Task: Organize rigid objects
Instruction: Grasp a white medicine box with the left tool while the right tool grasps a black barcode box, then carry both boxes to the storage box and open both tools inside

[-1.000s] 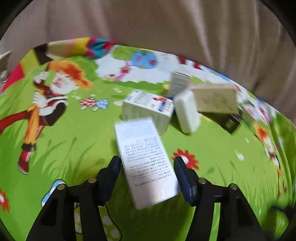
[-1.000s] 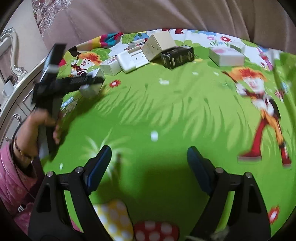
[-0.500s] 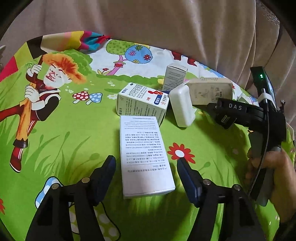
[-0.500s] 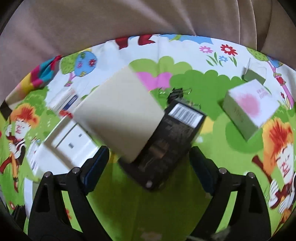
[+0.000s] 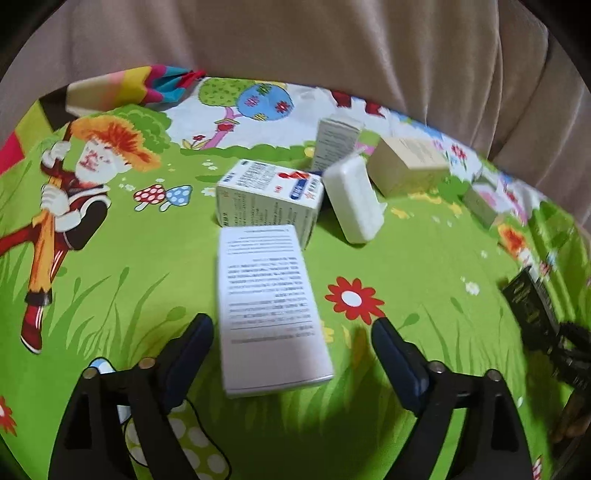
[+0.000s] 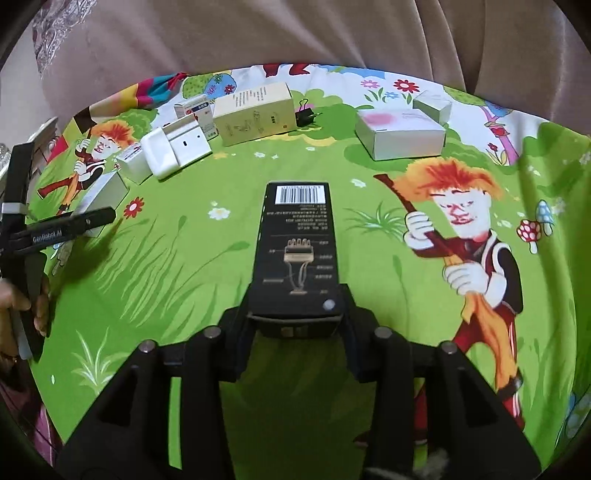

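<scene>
My right gripper (image 6: 295,314) is shut on a black box (image 6: 297,247) with a barcode, held above the green cartoon mat (image 6: 184,258). The black box also shows at the right edge of the left wrist view (image 5: 530,302). My left gripper (image 5: 291,350) is open, its fingers on either side of a flat white printed box (image 5: 267,306) lying on the mat, not touching it. Beyond it lie a blue-and-red labelled white box (image 5: 269,199), a white rounded case (image 5: 354,201), a beige box (image 5: 406,170) and a small upright white box (image 5: 334,142).
A pink-topped white box (image 6: 400,133) and a small white box (image 6: 432,105) lie at the back right. A black binder clip (image 6: 306,114) sits by the beige box (image 6: 255,110). A beige curtain (image 6: 295,33) hangs behind the mat.
My right gripper has closed on the black box and carried it back from the cluster toward the mat's middle. My left gripper stays open around the flat white box.
</scene>
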The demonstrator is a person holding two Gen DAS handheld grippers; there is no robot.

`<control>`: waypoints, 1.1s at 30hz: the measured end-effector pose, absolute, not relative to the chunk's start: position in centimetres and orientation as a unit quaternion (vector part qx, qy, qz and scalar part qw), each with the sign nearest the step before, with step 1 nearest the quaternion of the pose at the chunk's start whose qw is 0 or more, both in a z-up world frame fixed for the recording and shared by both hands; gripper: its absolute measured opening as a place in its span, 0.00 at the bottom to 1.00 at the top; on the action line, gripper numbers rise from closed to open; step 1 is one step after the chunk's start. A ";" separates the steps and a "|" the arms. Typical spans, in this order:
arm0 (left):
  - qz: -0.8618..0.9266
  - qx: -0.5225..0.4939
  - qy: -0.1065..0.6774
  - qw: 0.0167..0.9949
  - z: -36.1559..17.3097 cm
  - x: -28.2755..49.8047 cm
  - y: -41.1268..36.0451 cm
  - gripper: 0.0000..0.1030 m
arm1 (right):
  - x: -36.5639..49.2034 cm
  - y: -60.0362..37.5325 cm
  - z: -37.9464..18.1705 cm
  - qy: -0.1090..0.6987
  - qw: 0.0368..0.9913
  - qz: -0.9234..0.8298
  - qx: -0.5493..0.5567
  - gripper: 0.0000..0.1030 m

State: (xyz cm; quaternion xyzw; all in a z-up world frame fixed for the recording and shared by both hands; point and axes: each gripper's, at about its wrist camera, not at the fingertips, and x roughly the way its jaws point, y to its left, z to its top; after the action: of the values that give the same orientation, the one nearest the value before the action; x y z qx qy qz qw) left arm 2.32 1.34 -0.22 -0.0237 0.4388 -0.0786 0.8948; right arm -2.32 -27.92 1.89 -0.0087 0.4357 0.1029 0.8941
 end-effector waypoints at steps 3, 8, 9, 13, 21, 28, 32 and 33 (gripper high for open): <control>-0.080 -0.014 0.447 0.891 -0.4 2.7 1.0 0.97 | -0.8 -27.6 1.6 0.442 0.891 0.101 -0.020 0.77; -0.049 0.018 0.470 0.881 -0.6 4.2 0.8 1.00 | 0.9 -26.7 1.4 0.452 0.885 0.100 -0.049 0.81; -0.048 0.012 0.474 0.879 -0.6 4.5 1.0 1.00 | 1.2 -26.5 1.3 0.455 0.883 0.101 -0.059 0.81; -0.030 0.007 0.452 0.891 0.0 4.0 1.6 0.51 | 1.7 -26.4 1.4 0.456 0.879 0.116 -0.078 0.60; -0.055 0.003 0.433 0.900 0.5 -0.9 0.6 0.41 | -3.9 -26.0 2.2 0.423 0.902 0.074 -0.054 0.41; -0.066 0.016 0.387 0.919 3.4 -5.0 -1.7 0.41 | -8.0 -24.8 4.4 0.370 0.926 0.056 -0.056 0.41; -0.058 0.025 0.278 0.958 9.2 -9.0 -2.7 0.41 | -14.0 -25.1 10.3 0.210 0.976 0.052 -0.021 0.41; -0.058 0.026 0.239 0.969 11.2 -10.4 -3.0 0.41 | -15.5 -25.0 11.5 0.173 0.983 0.050 -0.020 0.41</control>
State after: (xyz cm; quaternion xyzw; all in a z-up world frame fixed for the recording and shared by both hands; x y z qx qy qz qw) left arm -10.39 -3.01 11.18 0.0258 0.2392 -0.0584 0.9689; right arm -15.46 -24.95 11.47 -0.0197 0.1735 0.0502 0.9834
